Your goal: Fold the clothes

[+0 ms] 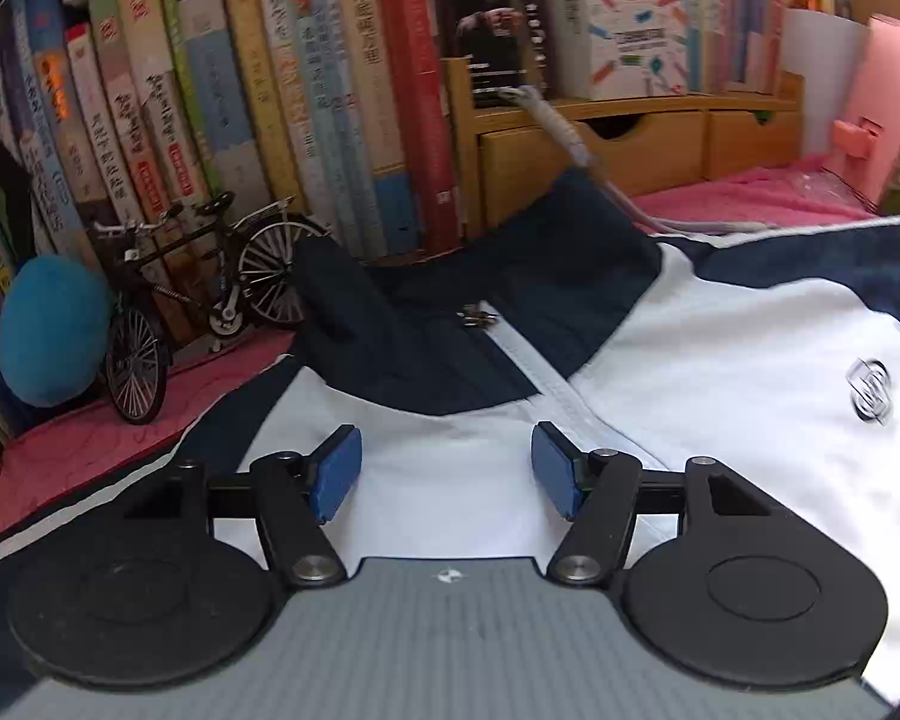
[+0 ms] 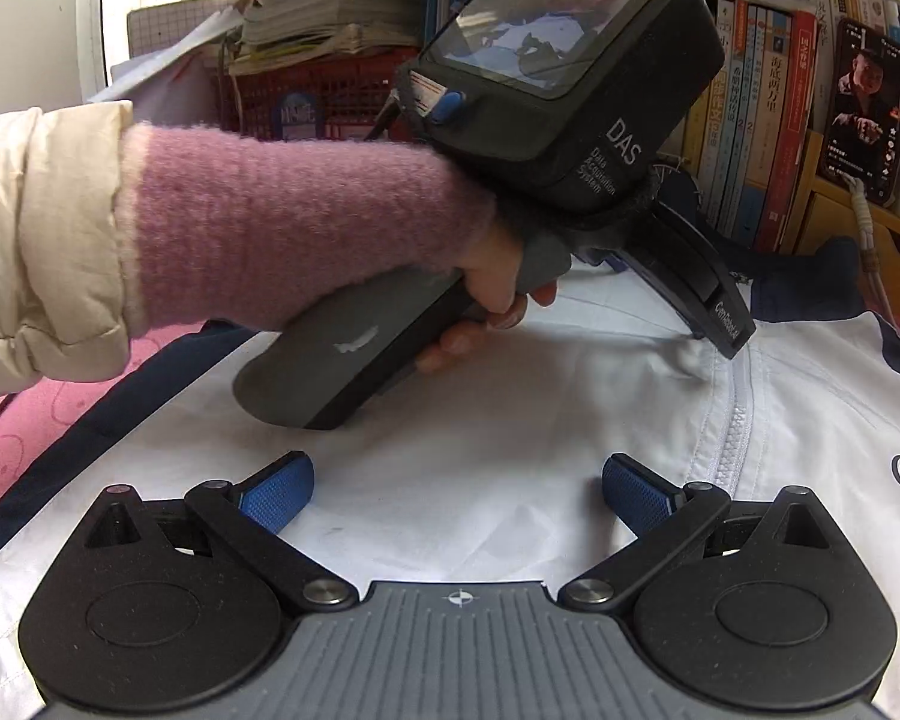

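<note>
A white and navy jacket [image 1: 720, 360] lies flat, front up, on a pink cloth [image 1: 90, 444], its dark collar [image 1: 480, 300] at the far end towards a row of books [image 1: 240, 120]. The left gripper [image 1: 447, 474] hovers over the white chest just left of the zip [image 1: 546, 384], jaws standing wide with nothing between the blue pads [image 1: 336, 474]. The right gripper [image 2: 457, 495] is likewise spread wide above the white fabric (no cloth pinched). A hand [image 2: 498, 294] in a pink knit sleeve [image 2: 294, 222] grips the left gripper's handle. A model bicycle [image 1: 192, 294] stands far left.
</note>
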A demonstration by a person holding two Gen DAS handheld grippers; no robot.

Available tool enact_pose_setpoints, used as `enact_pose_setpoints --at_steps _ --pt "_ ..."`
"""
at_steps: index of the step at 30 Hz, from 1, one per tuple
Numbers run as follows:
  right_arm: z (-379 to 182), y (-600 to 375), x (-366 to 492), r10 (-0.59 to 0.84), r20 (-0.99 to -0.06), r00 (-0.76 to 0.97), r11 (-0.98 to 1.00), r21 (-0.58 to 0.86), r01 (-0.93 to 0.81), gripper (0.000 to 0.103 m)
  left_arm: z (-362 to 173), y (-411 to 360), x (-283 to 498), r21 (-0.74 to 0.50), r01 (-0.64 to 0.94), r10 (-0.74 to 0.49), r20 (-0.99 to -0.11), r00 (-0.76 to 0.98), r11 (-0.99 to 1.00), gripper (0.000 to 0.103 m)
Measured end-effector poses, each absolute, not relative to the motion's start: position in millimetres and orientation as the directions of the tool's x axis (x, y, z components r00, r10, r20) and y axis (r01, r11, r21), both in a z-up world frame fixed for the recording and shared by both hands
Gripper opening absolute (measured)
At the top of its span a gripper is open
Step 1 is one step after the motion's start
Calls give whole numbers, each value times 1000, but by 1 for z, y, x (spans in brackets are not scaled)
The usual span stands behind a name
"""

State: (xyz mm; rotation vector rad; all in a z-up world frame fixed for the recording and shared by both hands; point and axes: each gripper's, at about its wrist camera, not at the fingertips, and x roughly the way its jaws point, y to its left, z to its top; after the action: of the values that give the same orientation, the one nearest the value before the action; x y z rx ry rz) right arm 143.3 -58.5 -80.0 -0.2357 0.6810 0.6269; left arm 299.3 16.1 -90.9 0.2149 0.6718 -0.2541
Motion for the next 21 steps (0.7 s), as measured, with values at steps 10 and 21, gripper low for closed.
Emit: enact_pose_setpoints --at_steps 10,21 --pt "-79 -59 143 462 -651 603 792 -4 -611 103 -88 30 333 112 132 -33 -630 776 985 77" --pt "-79 -60 144 463 -651 602 791 -4 -612 103 -56 83 236 62 117 -58 -588 807 991 76"
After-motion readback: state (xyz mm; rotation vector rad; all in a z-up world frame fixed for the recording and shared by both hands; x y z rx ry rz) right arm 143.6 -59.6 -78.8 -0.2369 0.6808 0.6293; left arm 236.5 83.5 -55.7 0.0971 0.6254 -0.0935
